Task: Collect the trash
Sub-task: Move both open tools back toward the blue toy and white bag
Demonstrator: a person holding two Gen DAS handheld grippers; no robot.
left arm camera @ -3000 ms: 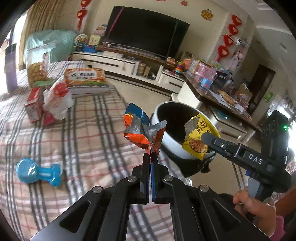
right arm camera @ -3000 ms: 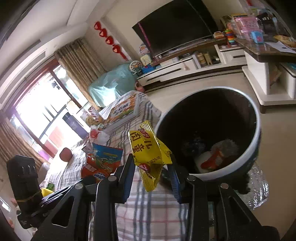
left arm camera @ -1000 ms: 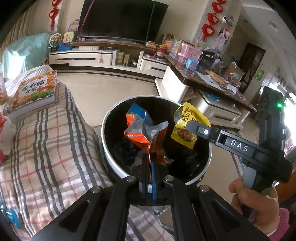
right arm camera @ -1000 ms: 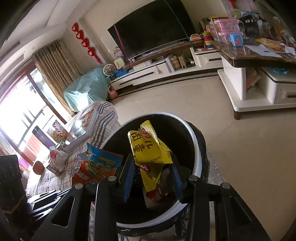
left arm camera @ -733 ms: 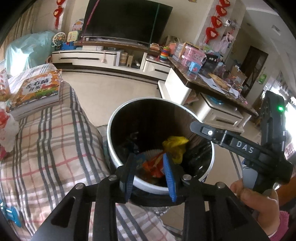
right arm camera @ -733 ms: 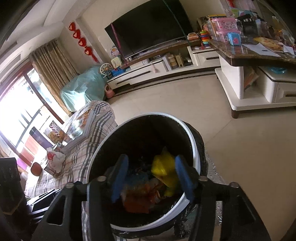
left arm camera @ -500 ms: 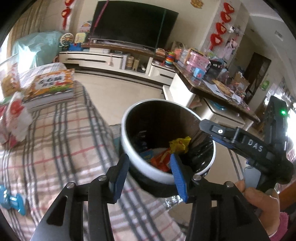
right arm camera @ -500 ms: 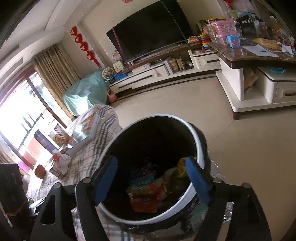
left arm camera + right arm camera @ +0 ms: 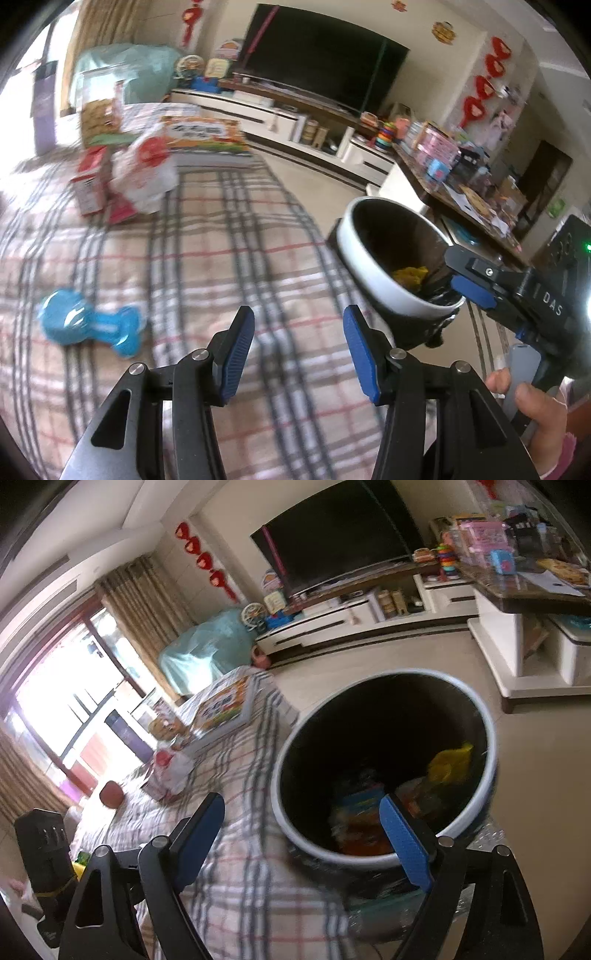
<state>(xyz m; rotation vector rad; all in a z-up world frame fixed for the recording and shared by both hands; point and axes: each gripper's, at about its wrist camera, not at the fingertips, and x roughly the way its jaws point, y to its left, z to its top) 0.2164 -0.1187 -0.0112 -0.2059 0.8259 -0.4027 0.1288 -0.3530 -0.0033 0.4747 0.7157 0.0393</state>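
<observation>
My left gripper (image 9: 299,347) hovers over the plaid cloth (image 9: 221,258), its jaws opening with nothing between them. A blue wrapper (image 9: 88,325) lies on the cloth to its left. The white-rimmed bin (image 9: 388,288) stands to its right, a yellow wrapper (image 9: 410,275) inside. In the right wrist view my right gripper (image 9: 301,830) is at the bin's near rim (image 9: 291,812), jaws opening and empty. The yellow wrapper (image 9: 448,762) and an orange-and-blue wrapper (image 9: 362,812) lie in the bin.
At the cloth's far end sit a white-and-red bag (image 9: 144,177), a red box (image 9: 90,184) and a picture book (image 9: 203,136). A cluttered low table (image 9: 461,184) stands beyond the bin. A person's hand (image 9: 528,402) grips the right tool.
Both grippers opened and let their wrappers fall into the bin. The left gripper then swung left from over the bin to above the cloth; the right drew back slightly.
</observation>
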